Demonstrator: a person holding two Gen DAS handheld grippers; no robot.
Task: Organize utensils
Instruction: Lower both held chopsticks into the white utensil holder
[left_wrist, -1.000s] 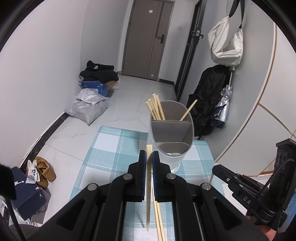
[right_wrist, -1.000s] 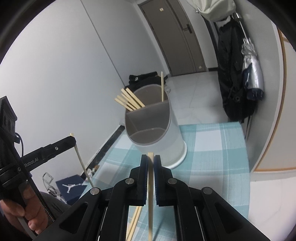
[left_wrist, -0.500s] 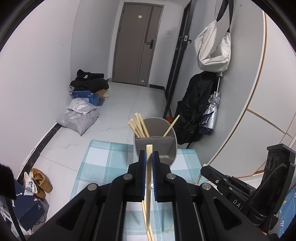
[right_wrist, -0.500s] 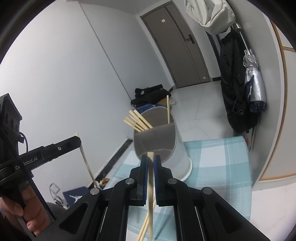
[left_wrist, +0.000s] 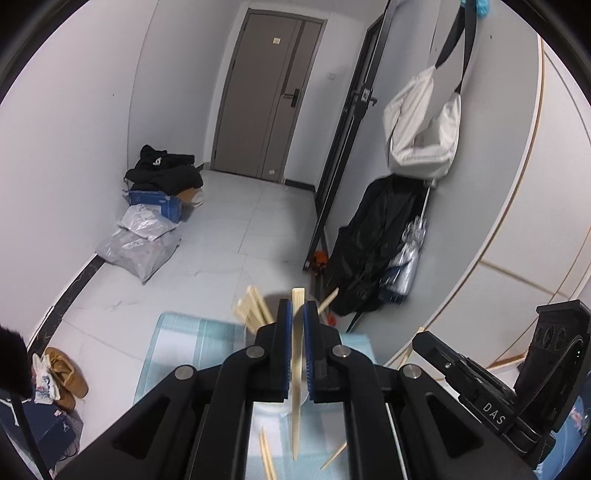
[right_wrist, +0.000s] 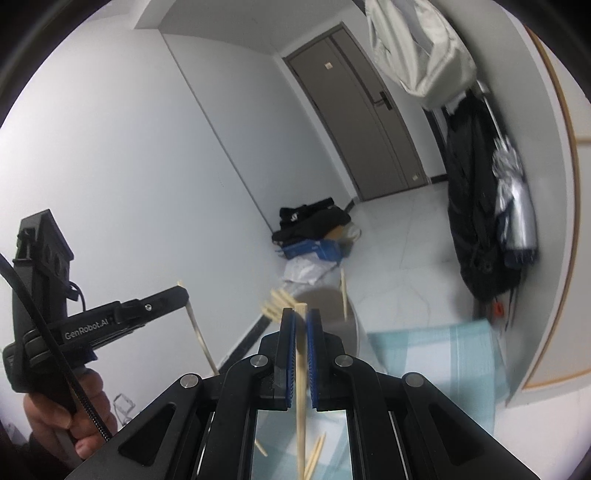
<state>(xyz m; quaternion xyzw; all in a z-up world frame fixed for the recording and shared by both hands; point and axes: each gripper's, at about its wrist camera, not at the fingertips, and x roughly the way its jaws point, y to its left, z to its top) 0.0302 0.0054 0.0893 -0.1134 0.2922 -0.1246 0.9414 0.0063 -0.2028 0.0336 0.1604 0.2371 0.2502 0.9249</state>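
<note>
Wooden chopstick (left_wrist: 296, 363) is pinched upright by left gripper (left_wrist: 295, 317) | second chopstick (right_wrist: 301, 373) is pinched by right gripper (right_wrist: 301, 319) | utensil holder (right_wrist: 334, 314) is seen just beyond, on checked cloth (right_wrist: 443, 354) | loose chopsticks (left_wrist: 267, 458) lie below

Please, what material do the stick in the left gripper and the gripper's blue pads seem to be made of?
The chopstick in the left gripper looks like bamboo or pale wood: matte, straw-coloured, square-cut at the top. The blue pads look like rubber or soft plastic with a dull finish; the pictures cannot settle which.
</note>
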